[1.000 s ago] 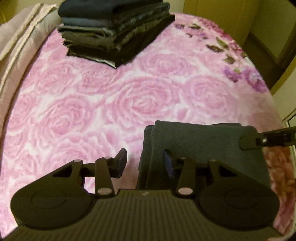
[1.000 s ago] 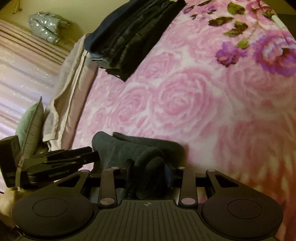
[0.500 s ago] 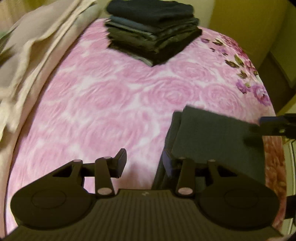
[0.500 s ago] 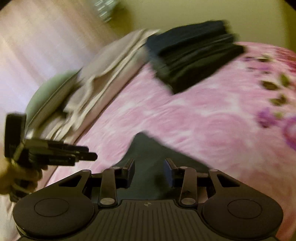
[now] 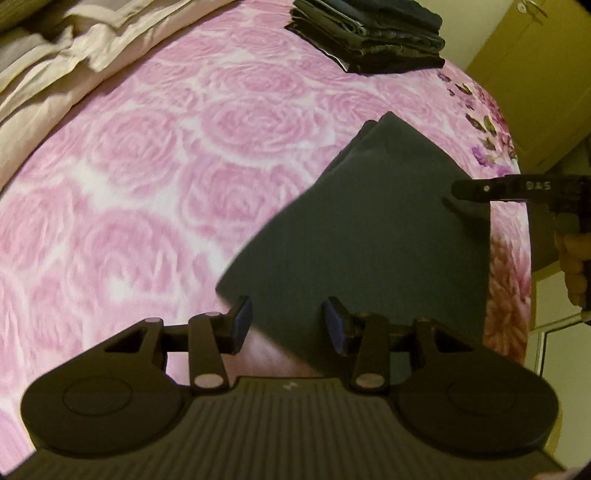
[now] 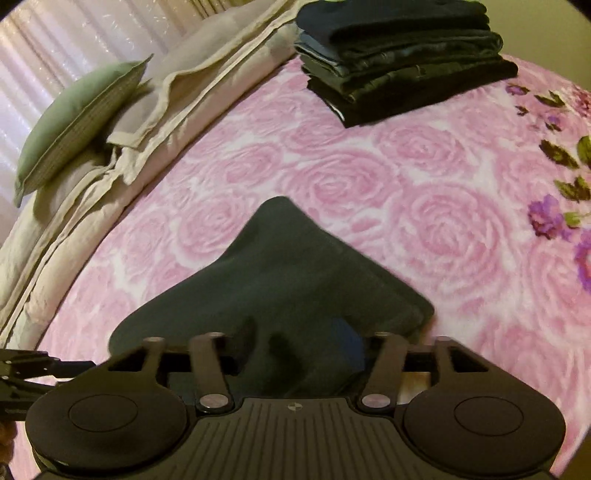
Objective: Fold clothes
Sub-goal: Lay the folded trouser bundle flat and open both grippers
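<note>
A folded dark grey garment [image 5: 373, 236] is held up above the pink rose bedspread [image 5: 155, 177]. My left gripper [image 5: 288, 326] has its jaws apart with the garment's near edge lying between the blue pads; whether they pinch it I cannot tell. My right gripper [image 6: 295, 354] is closed on the garment's [image 6: 280, 273] other near edge, the cloth bunched between its fingers. The right gripper also shows at the right in the left wrist view [image 5: 480, 188], touching the garment's side. A stack of folded dark clothes [image 6: 402, 55] lies at the far end of the bed.
A beige duvet [image 6: 110, 162] and a green pillow [image 6: 70, 114] run along the left side of the bed. A yellow-brown door or cupboard [image 5: 532, 74] stands past the bed's right edge. The stack also shows in the left wrist view [image 5: 373, 33].
The garment has been lifted off the bed and carried toward the far stack. Both grippers rose and tilted, so the stack and pillows came into fuller view.
</note>
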Action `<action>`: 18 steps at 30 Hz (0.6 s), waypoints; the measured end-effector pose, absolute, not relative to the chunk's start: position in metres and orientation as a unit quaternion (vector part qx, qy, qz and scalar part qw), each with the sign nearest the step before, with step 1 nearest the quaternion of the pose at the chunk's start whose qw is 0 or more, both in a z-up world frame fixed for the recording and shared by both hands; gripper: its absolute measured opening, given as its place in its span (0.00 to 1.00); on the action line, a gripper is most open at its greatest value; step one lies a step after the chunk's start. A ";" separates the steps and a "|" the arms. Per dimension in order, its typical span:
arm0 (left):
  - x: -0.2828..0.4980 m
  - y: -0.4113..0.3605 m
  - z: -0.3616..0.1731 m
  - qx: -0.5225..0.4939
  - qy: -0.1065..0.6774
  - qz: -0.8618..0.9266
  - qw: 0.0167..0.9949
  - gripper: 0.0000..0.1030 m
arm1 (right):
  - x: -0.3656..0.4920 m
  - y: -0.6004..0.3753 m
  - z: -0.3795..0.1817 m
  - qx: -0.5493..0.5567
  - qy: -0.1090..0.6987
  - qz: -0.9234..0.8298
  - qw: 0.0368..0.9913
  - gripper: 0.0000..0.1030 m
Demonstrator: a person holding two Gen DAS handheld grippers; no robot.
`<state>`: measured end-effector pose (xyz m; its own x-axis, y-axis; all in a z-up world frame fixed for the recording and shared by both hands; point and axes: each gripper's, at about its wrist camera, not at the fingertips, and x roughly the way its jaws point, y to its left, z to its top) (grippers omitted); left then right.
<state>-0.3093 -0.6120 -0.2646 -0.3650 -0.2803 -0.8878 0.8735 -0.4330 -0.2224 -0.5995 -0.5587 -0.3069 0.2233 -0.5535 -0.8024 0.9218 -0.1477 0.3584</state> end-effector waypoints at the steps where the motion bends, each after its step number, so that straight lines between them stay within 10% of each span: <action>1: -0.307 -0.607 -0.263 0.402 0.366 -0.743 0.391 0.39 | -0.594 -0.553 -0.300 0.471 0.199 -0.588 0.627 0.59; 18: -0.283 -0.591 -0.252 0.344 0.428 -0.710 0.442 0.59 | -0.601 -0.562 -0.241 0.406 0.297 -0.520 0.691 0.83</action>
